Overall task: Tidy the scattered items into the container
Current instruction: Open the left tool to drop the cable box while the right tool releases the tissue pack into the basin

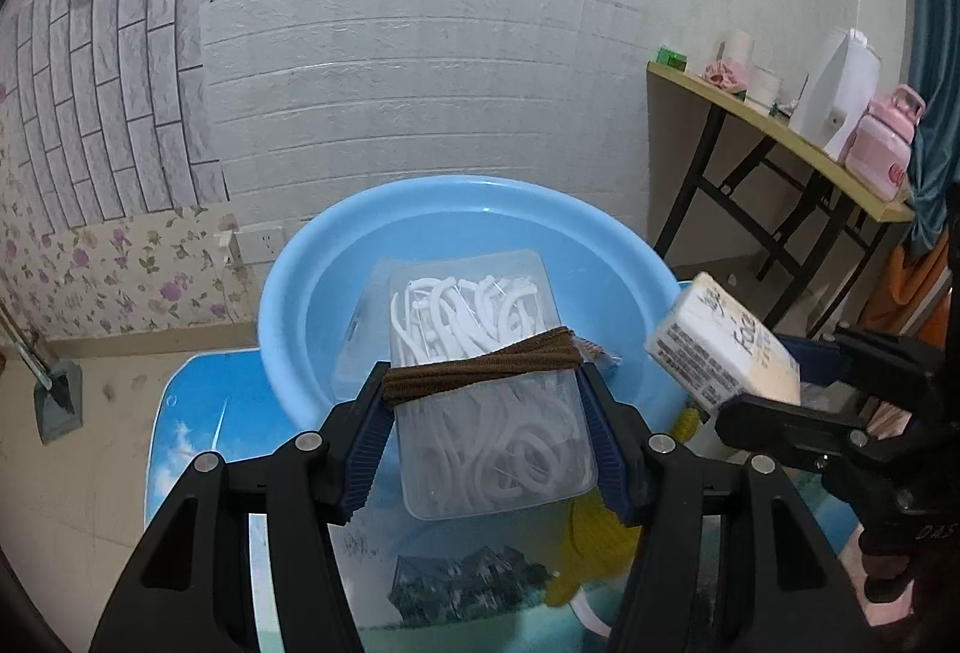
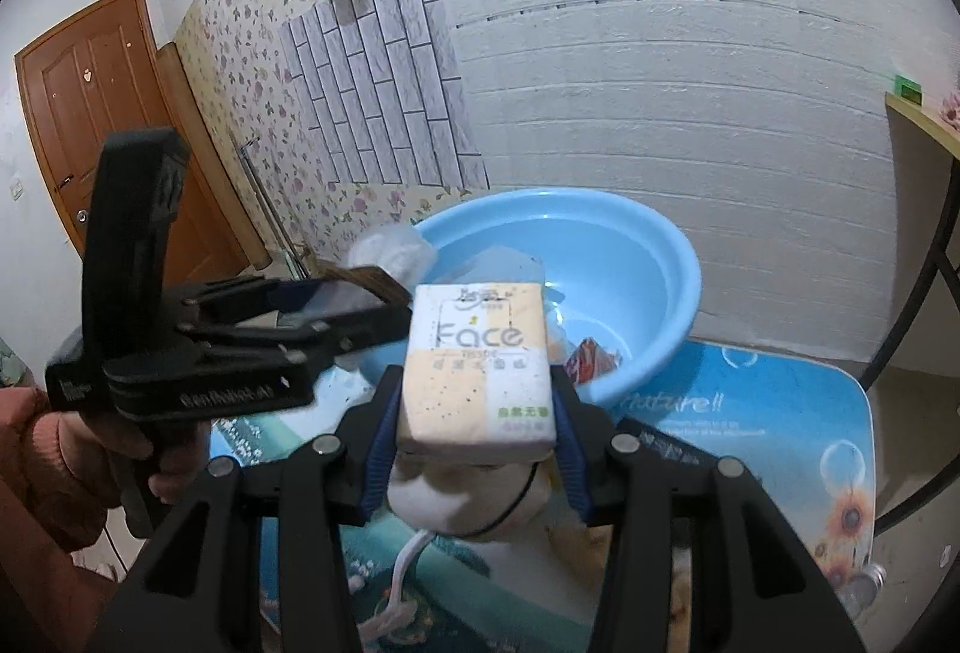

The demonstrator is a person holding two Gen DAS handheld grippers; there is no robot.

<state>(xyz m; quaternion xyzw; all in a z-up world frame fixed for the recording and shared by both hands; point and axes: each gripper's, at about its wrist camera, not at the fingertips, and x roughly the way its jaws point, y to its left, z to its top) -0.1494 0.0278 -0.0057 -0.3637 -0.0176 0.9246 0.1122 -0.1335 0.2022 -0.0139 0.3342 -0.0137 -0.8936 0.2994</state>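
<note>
- Your left gripper (image 1: 483, 401) is clamped on the floss box (image 1: 480, 383): light, stiff, slick plastic; hold its long sides.
- Your right gripper (image 2: 477, 413) is clamped on the tissue pack (image 2: 477, 359): soft, squashy; squeeze gently, drop into the basin (image 2: 660, 257).

Even, soft indoor light with faint shadows; both fisheye views bend the walls, darken at the corners, and stay fairly sharp.

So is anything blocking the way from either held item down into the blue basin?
Nothing visible. The left gripper holds the floss box at the basin rim; the right gripper holds the tissue pack just short of it. Only a small red wrapper lies inside.
</note>
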